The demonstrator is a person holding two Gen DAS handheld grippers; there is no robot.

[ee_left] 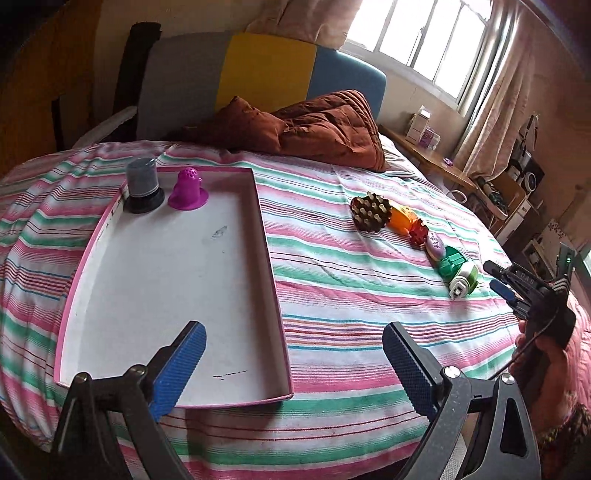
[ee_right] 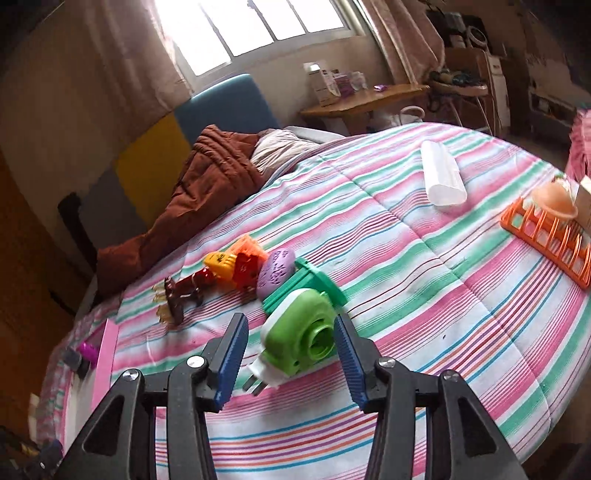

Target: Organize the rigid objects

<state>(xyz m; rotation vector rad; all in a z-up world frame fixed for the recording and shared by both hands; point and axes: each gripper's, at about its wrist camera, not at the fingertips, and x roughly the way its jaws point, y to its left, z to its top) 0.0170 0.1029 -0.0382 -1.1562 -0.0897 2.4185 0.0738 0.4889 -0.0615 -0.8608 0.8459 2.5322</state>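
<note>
Right wrist view, striped bedspread (ee_right: pixel 406 258), sunlit window (ee_right: pixel 258 26), both claws spread, nothing gripped.

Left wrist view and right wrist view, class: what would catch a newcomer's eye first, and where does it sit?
A row of bright plastic objects lies on the striped bedspread, ending in a green and white plug-in device between the open right gripper's fingers, untouched. To their left a pink-rimmed tray holds a dark cylinder and a purple perforated cup at its far end.
</note>
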